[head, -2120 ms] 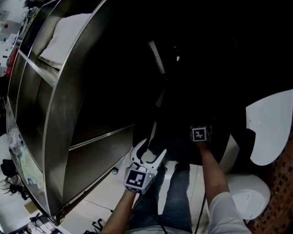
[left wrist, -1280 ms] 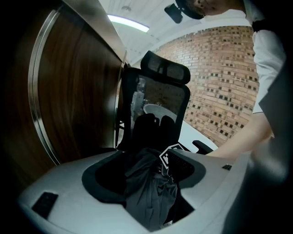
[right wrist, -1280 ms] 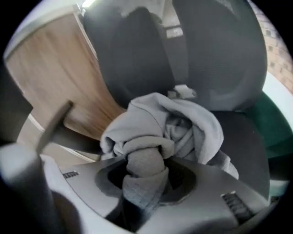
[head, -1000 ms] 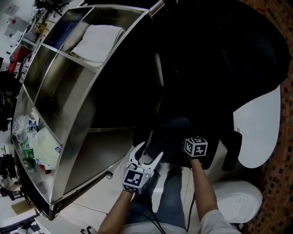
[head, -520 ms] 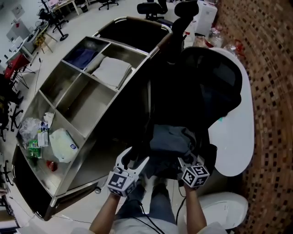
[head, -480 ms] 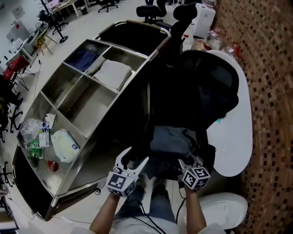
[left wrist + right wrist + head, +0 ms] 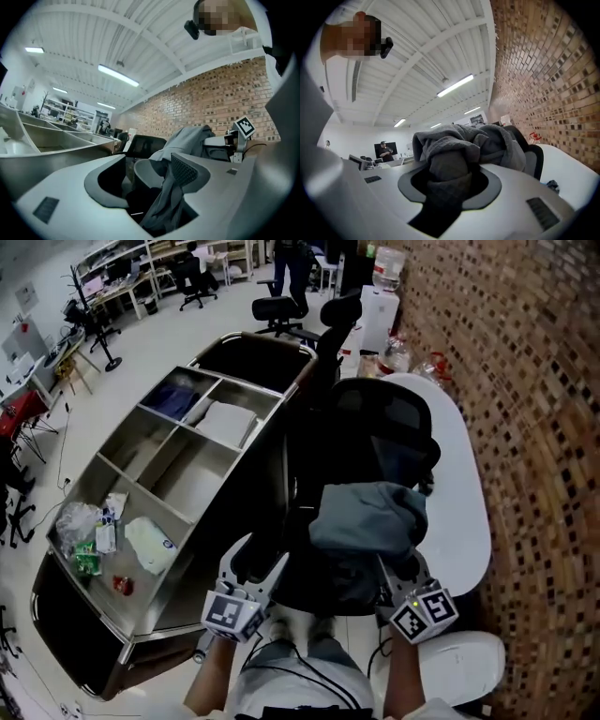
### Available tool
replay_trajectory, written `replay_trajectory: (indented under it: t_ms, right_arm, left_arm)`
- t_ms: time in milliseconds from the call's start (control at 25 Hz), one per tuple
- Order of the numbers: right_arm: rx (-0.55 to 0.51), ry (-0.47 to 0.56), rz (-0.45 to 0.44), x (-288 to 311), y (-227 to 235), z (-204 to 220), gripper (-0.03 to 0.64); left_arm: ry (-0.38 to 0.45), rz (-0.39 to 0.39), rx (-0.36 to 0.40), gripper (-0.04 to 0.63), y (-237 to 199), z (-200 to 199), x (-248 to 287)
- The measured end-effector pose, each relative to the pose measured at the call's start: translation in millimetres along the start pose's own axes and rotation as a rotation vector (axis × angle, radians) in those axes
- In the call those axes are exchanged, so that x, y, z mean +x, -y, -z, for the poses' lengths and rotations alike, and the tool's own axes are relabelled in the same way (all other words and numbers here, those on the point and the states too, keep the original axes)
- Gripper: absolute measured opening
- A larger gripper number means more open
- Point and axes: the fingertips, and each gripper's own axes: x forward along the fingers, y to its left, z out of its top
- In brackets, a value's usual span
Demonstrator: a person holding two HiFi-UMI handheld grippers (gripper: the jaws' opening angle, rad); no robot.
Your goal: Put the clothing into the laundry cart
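Observation:
In the head view, a bundle of grey clothing (image 7: 370, 512) hangs between my two grippers, over a black office chair (image 7: 375, 423). My left gripper (image 7: 264, 549) grips a hanging fold at the bundle's left. In the left gripper view that clothing (image 7: 187, 140) runs down between the jaws of the left gripper (image 7: 164, 171), against the ribbed pad. My right gripper (image 7: 396, 570) is shut on the bundle's right side, and its tips are hidden under the cloth. In the right gripper view the clothing (image 7: 464, 140) is bunched in the right gripper (image 7: 450, 178). The steel laundry cart (image 7: 246, 337) stands to the left.
The cart's compartments hold a folded white cloth (image 7: 225, 423), a blue cloth (image 7: 173, 399) and bags and packets (image 7: 94, 531). A white table (image 7: 464, 493) and a brick wall (image 7: 534, 427) lie to the right. More office chairs (image 7: 281, 306) stand beyond the cart.
Both grippers have risen from low beside the cart, taking the grey clothing up with them. The bundle now hangs above the chair seat, and the cart's open top has come into view.

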Motion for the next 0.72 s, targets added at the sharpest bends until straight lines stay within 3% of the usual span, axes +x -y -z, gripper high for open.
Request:
replay_trajectory:
  t_ms: [320,720]
  right_arm:
    - [-0.087,0.178,-0.024,-18,-38,-81,0.155]
    - [-0.089,0.134,-0.049,-9,-74,-49,0.155]
  left_arm:
    - [0.1,-0.001,0.037,0.298,4,-59,-16]
    - [0.146,-0.046,0.095,0.298,-4,-82,-54]
